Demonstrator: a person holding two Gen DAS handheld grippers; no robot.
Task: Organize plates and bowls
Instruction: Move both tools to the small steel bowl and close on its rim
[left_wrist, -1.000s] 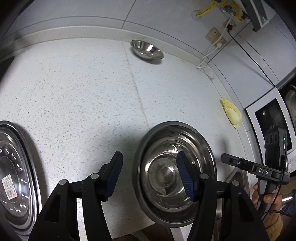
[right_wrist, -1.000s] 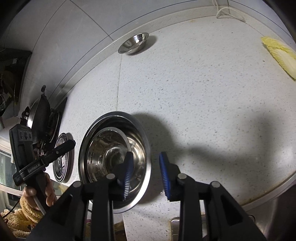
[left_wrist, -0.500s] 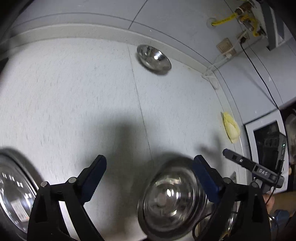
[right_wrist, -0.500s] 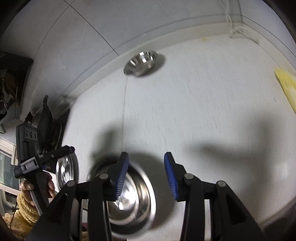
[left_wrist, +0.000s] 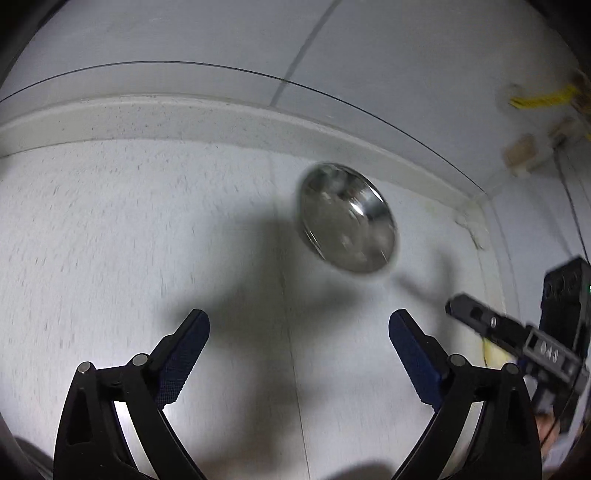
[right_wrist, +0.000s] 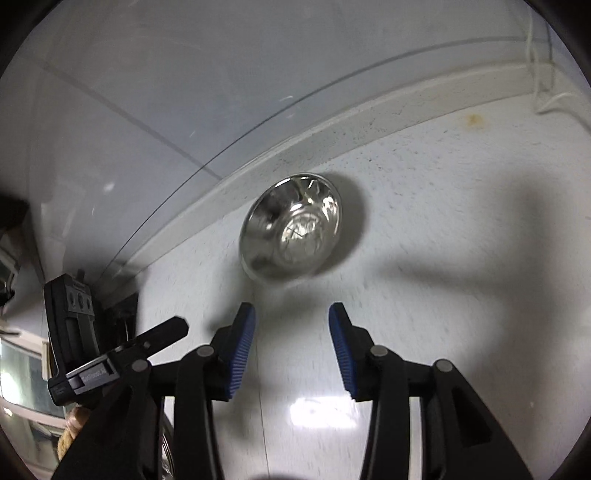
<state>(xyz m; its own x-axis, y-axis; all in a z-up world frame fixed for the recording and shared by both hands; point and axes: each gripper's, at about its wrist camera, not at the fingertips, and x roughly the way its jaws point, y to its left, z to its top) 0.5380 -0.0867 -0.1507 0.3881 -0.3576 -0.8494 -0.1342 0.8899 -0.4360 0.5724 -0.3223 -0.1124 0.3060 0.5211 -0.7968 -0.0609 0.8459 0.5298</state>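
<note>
Bowl (left_wrist: 347, 218), small steel, sits on desk (left_wrist: 110, 229) near back wall | left tongs (left_wrist: 297, 350) spread wide, empty | right tongs (right_wrist: 291, 347) half open, empty | likely light, rigid, slick: pinch the rim.

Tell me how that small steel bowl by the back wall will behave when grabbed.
The small steel bowl looks thin and polished, so probably stiff, light, and slippery against the pads. Its narrow base and flared wall suggest it may tip or skid on the smooth countertop if pushed at the rim.
</note>
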